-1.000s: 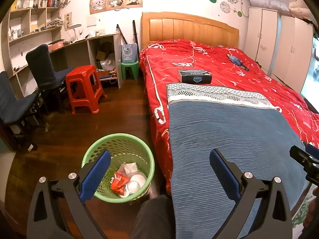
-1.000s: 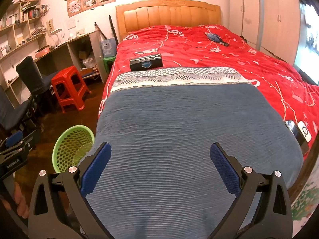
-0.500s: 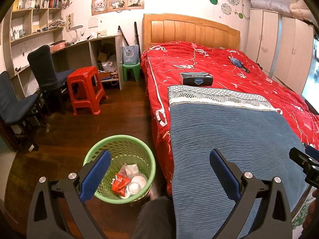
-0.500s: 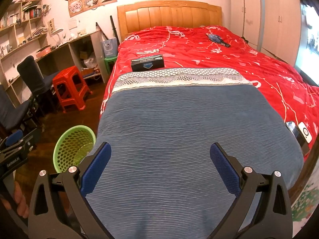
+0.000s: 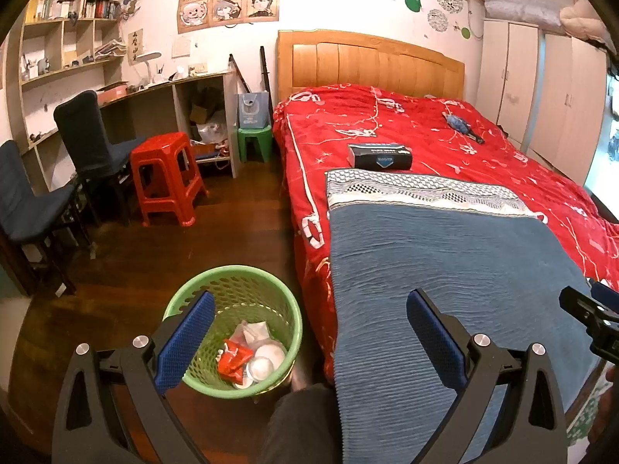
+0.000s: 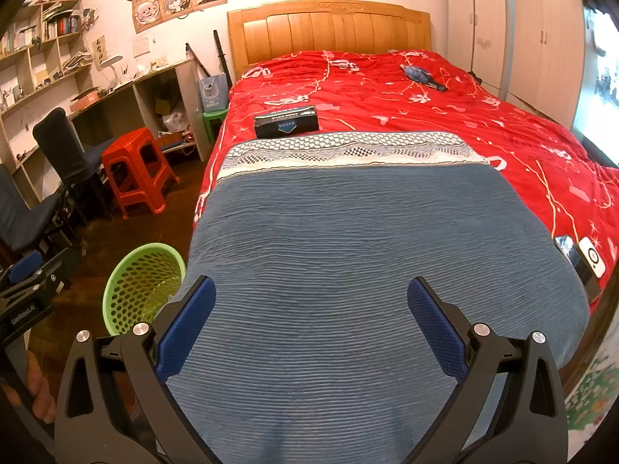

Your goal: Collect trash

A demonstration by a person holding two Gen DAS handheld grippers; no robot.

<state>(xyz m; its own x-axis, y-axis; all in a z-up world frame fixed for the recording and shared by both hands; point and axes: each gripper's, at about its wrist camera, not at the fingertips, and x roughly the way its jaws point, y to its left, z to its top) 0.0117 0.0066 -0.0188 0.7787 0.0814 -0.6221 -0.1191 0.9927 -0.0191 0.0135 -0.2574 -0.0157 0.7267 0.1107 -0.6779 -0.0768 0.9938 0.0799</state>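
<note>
A green mesh bin point(image 5: 201, 301) stands on the wooden floor beside the bed, holding a red wrapper point(image 5: 232, 359), white lids and clear plastic. My left gripper point(image 5: 309, 332) hangs open above the bin and the bed's edge, nothing between its blue pads. My right gripper point(image 6: 309, 321) is open over the blue blanket point(image 6: 367, 251), empty too. The bin point(image 6: 143, 290) shows at the lower left of the right wrist view. A dark box point(image 5: 379, 156) lies on the red bedspread past the blanket, also seen as the box point(image 6: 287, 121).
A red stool point(image 5: 166, 178), a green stool point(image 5: 253, 141) and two dark chairs point(image 5: 89, 135) stand left of the bed by a desk. A blue toy point(image 6: 421, 75) lies far up the bed. Phone-like devices point(image 6: 580, 263) rest at the blanket's right edge. A person's knee point(image 5: 301, 421) is below.
Both views have tilted up and pulled back slightly, so the bin and bed sit a little lower in frame. Neither gripper has changed its opening.
</note>
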